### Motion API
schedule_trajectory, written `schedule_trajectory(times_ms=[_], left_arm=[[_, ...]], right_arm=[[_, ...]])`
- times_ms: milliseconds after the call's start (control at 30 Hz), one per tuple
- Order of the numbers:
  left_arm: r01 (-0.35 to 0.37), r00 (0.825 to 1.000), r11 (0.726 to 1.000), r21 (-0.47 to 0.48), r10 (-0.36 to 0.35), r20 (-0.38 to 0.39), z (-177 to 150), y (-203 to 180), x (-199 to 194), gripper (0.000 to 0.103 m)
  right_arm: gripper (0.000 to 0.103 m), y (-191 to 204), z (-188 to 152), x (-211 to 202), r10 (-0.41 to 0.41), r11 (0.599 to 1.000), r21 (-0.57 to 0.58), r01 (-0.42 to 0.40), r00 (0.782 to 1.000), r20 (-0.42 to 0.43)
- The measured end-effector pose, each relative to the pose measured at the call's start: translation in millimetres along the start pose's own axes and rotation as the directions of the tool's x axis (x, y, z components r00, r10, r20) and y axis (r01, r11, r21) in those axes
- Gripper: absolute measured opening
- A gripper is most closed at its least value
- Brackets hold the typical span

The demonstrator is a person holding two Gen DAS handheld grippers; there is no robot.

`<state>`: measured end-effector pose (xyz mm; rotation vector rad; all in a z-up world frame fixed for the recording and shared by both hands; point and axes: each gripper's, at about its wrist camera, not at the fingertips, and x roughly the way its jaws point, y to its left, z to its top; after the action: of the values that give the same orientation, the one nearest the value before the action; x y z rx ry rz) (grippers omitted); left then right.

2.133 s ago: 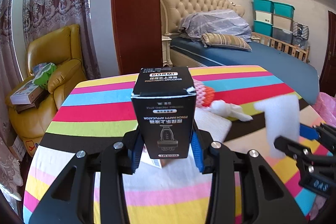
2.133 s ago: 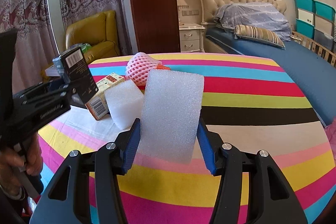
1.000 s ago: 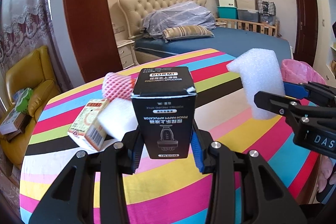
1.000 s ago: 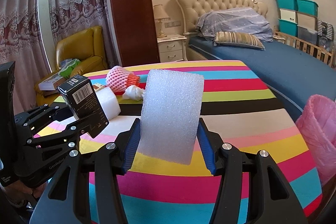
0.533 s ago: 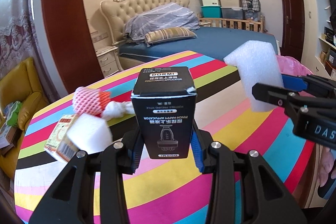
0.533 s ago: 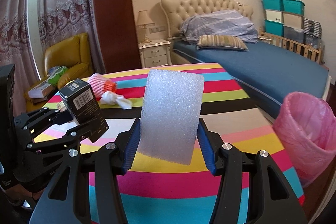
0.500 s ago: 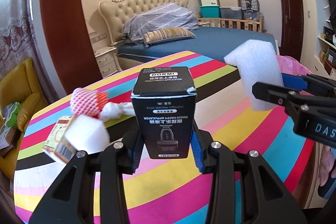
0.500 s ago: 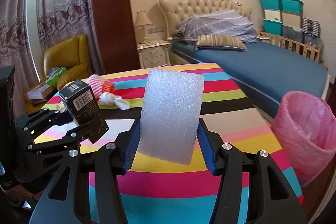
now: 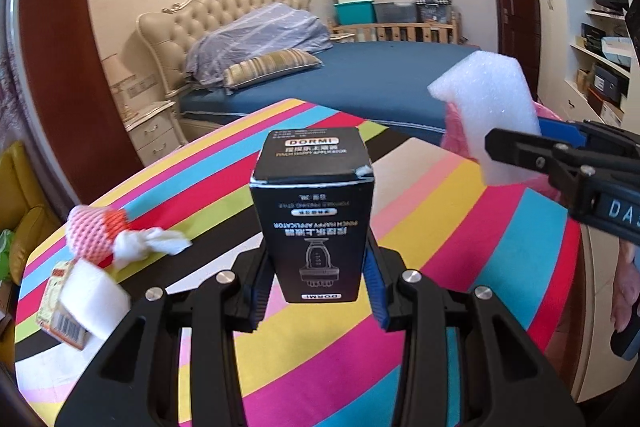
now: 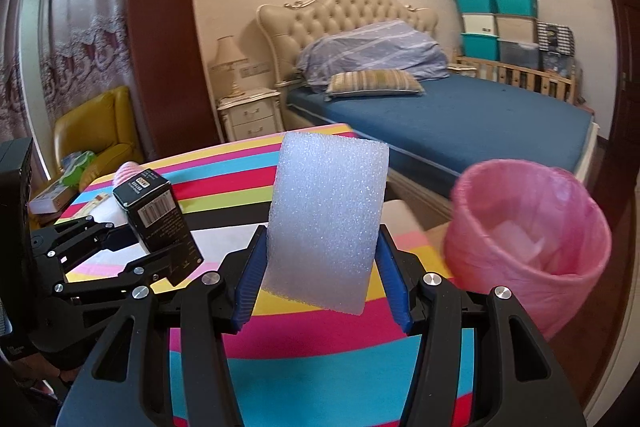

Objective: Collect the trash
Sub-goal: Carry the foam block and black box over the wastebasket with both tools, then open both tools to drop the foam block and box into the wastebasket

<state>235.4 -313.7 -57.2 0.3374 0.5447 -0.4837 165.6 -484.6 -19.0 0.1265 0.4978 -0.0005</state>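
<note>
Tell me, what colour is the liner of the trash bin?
Pink liner; right wrist view shows it best.

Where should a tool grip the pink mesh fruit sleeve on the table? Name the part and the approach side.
Grip the pink mesh sleeve across its puffy pink middle, coming from above. It lies on its side on the striped table, soft and rounded, with crumpled white tissue against its orange end, so stay clear of that end.

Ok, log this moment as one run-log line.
left gripper: shut on black box | right gripper: shut on white foam block | pink-lined bin: beside table, foam inside | both loads over striped table
</note>
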Motion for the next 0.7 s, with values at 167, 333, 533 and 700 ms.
schedule_trajectory(times_ms=[167, 333, 533, 700], left_arm=[[0.029, 1.000, 0.999, 0.038, -0.029, 0.000, 13, -26, 13, 0.039], [0.059, 0.998, 0.995, 0.076, -0.059, 0.002, 24, -51, 24, 0.039], [0.124, 0.992, 0.988, 0.087, -0.125, 0.001, 45, -83, 43, 0.039], [0.204, 0.978, 0.975, 0.090, -0.207, 0.025, 75, -115, 57, 0.039]], right_arm=[[0.051, -33, 0, -8, -0.050, 0.999, 0.003, 0.050, 0.999, 0.014], [0.051, -70, 2, -16, -0.101, 0.995, 0.006, 0.101, 0.994, 0.029], [0.051, -114, 3, -21, -0.136, 0.991, 0.013, 0.136, 0.990, 0.039], [0.051, -154, 0, -20, -0.185, 0.983, 0.012, 0.185, 0.982, 0.026]])
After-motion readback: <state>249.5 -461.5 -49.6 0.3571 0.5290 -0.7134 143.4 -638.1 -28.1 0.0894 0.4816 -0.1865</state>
